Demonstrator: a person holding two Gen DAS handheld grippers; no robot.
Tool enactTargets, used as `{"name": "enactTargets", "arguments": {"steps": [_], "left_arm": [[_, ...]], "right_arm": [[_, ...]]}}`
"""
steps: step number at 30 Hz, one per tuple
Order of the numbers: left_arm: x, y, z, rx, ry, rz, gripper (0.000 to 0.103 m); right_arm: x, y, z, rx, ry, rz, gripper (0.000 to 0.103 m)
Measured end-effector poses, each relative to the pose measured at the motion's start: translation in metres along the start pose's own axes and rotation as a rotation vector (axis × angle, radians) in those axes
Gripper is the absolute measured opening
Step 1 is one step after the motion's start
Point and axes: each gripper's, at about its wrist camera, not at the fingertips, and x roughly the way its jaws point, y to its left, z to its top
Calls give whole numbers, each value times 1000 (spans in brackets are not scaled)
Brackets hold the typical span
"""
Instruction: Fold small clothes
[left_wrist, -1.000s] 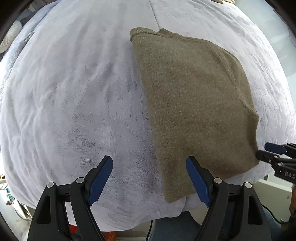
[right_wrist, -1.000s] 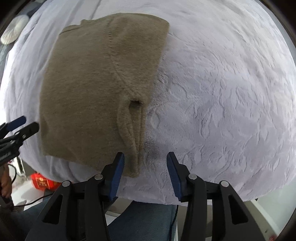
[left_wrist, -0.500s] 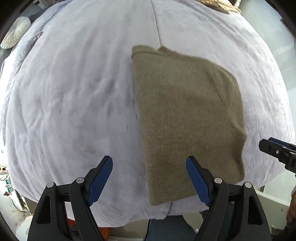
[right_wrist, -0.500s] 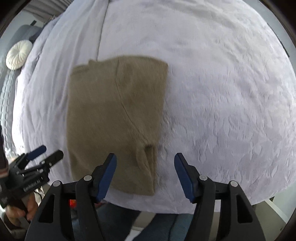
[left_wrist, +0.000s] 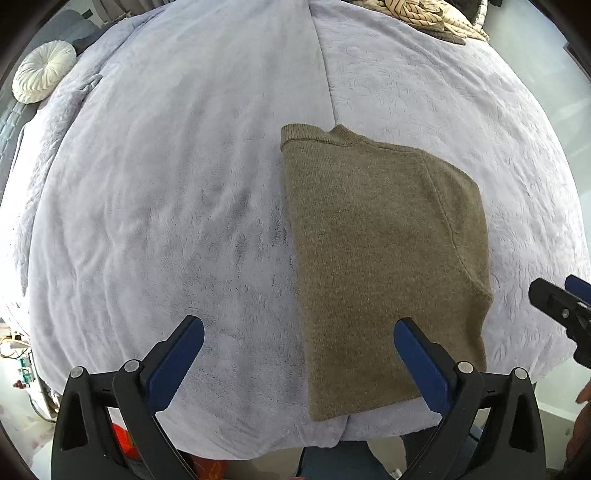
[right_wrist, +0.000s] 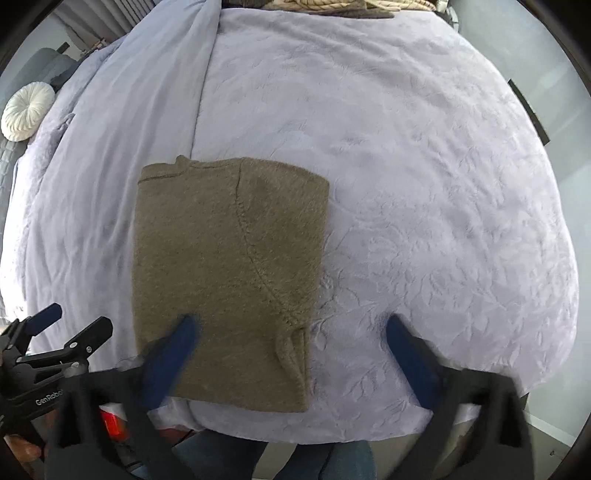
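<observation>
Both tools spread wide, jaws just opened, nothing between them. Left gripper (left_wrist: 297, 358) above the sweater's left edge near the hem; right gripper (right_wrist: 290, 350) above its lower right corner, by the tucked sleeve. Olive knit sweater (left_wrist: 380, 266) folded into a narrow panel, flat on the lavender bedspread (left_wrist: 166, 221), long axis running away from the bed's near edge, collar farthest. Likely next: near hem carried toward the collar, both grippers about equally near it.

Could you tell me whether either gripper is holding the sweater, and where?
Neither: the left gripper and right gripper are open above the folded sweater.
</observation>
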Motion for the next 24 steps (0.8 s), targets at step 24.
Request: {"name": "enactTargets", "arguments": {"steps": [24], "left_arm": [[0,5,8,-8,-20,26,103]], "right_arm": [[0,-5,2,33,9,-10,103]]}}
